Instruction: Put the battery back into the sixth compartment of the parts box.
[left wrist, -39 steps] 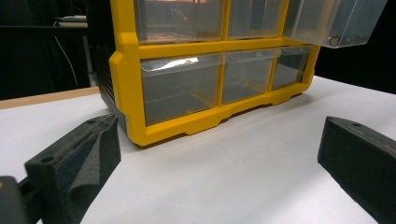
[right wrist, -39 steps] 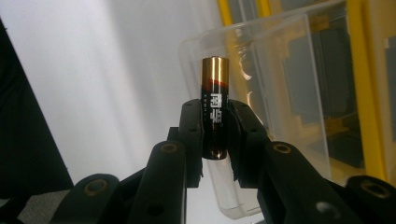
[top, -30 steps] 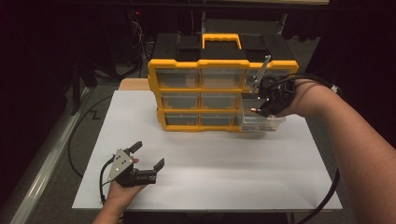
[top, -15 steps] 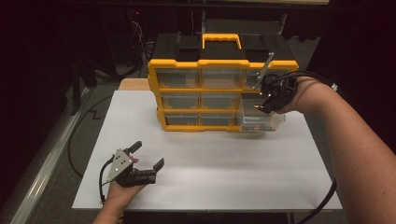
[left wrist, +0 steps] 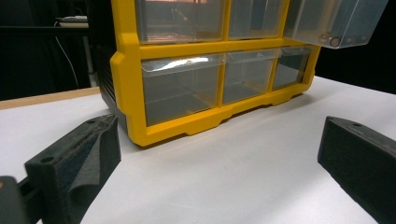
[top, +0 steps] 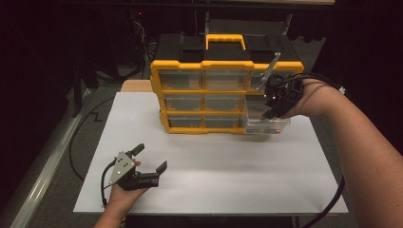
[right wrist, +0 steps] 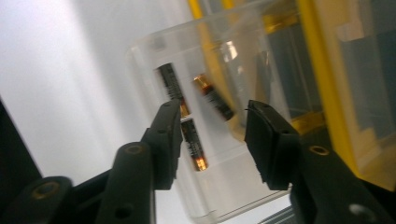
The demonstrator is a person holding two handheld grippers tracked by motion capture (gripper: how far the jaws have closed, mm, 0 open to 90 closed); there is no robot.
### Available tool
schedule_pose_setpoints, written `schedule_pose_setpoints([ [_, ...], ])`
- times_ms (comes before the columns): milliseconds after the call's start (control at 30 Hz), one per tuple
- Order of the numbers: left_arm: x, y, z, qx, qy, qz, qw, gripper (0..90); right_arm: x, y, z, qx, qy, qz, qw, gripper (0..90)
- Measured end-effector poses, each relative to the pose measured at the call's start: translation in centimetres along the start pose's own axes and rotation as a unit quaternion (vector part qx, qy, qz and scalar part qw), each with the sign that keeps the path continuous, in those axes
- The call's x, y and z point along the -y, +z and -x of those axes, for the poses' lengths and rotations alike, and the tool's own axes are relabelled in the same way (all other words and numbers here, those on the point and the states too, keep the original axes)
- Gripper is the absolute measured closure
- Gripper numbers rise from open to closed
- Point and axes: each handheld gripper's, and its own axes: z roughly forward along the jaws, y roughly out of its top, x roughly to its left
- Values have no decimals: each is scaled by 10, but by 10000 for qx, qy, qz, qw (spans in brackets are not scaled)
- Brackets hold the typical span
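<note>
A yellow organizer (top: 202, 91) with clear drawers stands at the back of the white table. One clear drawer (top: 266, 124) in its right column is pulled out, and in the left gripper view this drawer (left wrist: 336, 23) hangs above the bottom row. My right gripper (top: 272, 107) hovers over it, pointing down. Its jaws (right wrist: 212, 112) have just been opening and grip nothing. Below them in the drawer (right wrist: 154, 46) lie two batteries (right wrist: 194, 144) end to end and a third, blurred battery (right wrist: 212, 95). My left gripper (top: 151, 156) rests open and empty at the front left, facing the organizer (left wrist: 126, 84).
The white table top (top: 214, 180) stretches bare between the left gripper and the organizer. A black cable (top: 78, 137) runs along the floor at the left, and another cable (top: 332, 199) trails from the right arm past the table's right front corner.
The right gripper has shifted slightly above the pulled-out drawer. The left hand and its gripper have stayed where they were.
</note>
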Motion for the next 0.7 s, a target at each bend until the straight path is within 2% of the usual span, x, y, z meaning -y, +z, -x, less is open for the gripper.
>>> schedule_pose_setpoints([
  [100,0,0,0,4,10,-14,10000,5,1,-3,-10,17,-104,-40,9999,542],
  [233,0,0,0,5,9,-9,10000,4,3,-4,-23,-25,-151,33,9999,528],
  [700,1,1,1,-10,0,-32,10000,5,16,18,-57,-303,-382,6,9988,528],
])
